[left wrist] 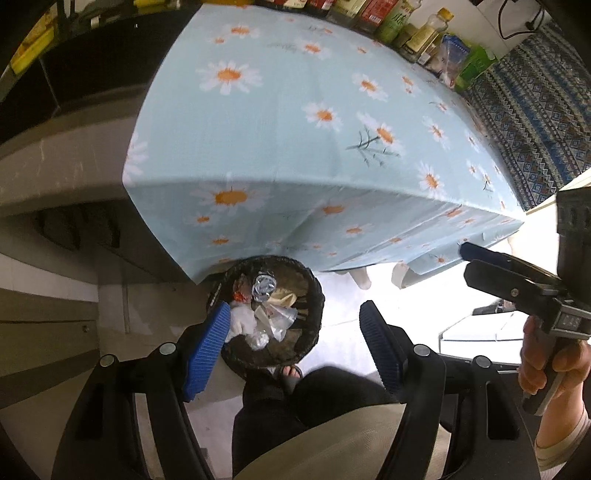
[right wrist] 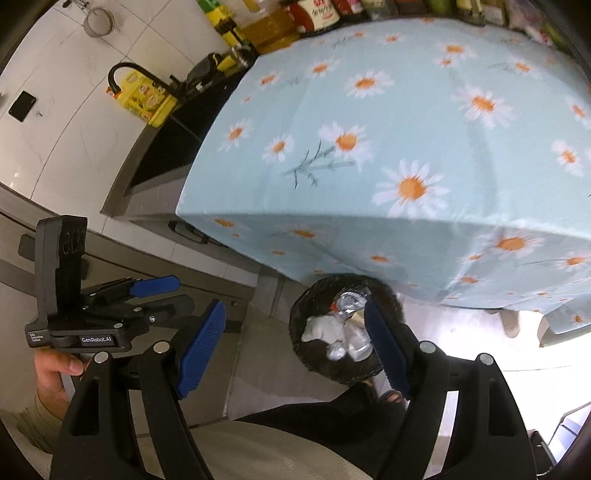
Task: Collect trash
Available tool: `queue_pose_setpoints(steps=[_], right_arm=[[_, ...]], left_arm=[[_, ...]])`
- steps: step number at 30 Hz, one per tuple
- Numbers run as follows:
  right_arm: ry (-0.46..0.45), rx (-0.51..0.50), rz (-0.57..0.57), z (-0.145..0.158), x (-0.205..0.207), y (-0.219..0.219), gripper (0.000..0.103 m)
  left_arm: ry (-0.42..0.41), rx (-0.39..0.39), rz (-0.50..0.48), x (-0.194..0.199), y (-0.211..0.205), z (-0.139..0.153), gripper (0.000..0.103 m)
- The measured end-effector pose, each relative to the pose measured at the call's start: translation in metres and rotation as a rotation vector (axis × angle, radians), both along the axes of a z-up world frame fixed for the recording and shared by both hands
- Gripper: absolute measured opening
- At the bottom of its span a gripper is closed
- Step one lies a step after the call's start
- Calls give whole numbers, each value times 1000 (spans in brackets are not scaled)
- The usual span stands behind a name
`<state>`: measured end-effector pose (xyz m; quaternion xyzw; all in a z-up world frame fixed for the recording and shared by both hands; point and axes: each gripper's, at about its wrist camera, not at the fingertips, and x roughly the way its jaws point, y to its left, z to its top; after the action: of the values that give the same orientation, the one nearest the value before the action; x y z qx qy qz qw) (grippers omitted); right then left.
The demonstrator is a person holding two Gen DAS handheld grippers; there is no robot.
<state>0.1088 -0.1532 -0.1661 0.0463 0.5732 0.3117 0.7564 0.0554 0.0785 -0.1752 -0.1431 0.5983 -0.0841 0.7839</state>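
A black round trash bin (left wrist: 314, 295) stands on the floor by the table's front edge and holds crumpled white paper (left wrist: 242, 321), foil (left wrist: 264, 286) and clear plastic. My left gripper (left wrist: 293, 314) is open and empty, held above the bin. The bin also shows in the right wrist view (right wrist: 301, 332) with white paper (right wrist: 321, 328) and foil (right wrist: 351, 301) inside. My right gripper (right wrist: 295, 314) is open and empty, above and beside the bin. The table (left wrist: 295, 122) has a light blue daisy cloth with no trash visible on it.
Bottles and packets (left wrist: 406, 26) line the table's far edge. A dark counter with a sink and black tap (right wrist: 125, 70) is left of the table. The person's legs and sandalled foot (left wrist: 290, 373) are beside the bin. A patterned blue cloth (left wrist: 535, 110) lies to the right.
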Motion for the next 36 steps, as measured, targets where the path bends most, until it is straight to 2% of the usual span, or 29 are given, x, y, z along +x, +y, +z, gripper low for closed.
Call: queue_pose_setpoints(steps=[8,9,12,18,19,22,25,28,36], right_arm=[[-123,3,-27,46,-11,-23,79],[-143,1,-34,53,-14,-29,79],[-182,3,-51,67,-21,-41,90],[-231,18,-62,89,-37,-67,90],[-238,22,-62,93,-40,-72,90],[-259,34,-70,103,-48,-83,98],[-274,52,-63,114,-57,-93,98],[-299,57,-73,124,-66,-101,98],[-346,62,-82,143,-76,-118,98]], left_arm=[[-72,25,20,-10,-12,42,70],[-83,28,23,-13,-16,49,70],[-106,29,31,-22,-26,64,70],[-159,69,34,-45,-51,94,71],[-169,77,30,-49,-56,99,76],[-203,99,33,-60,-68,113,78],[-227,103,39,-68,-77,123,80],[-264,111,59,-75,-83,134,95],[-335,152,93,-83,-97,159,96]])
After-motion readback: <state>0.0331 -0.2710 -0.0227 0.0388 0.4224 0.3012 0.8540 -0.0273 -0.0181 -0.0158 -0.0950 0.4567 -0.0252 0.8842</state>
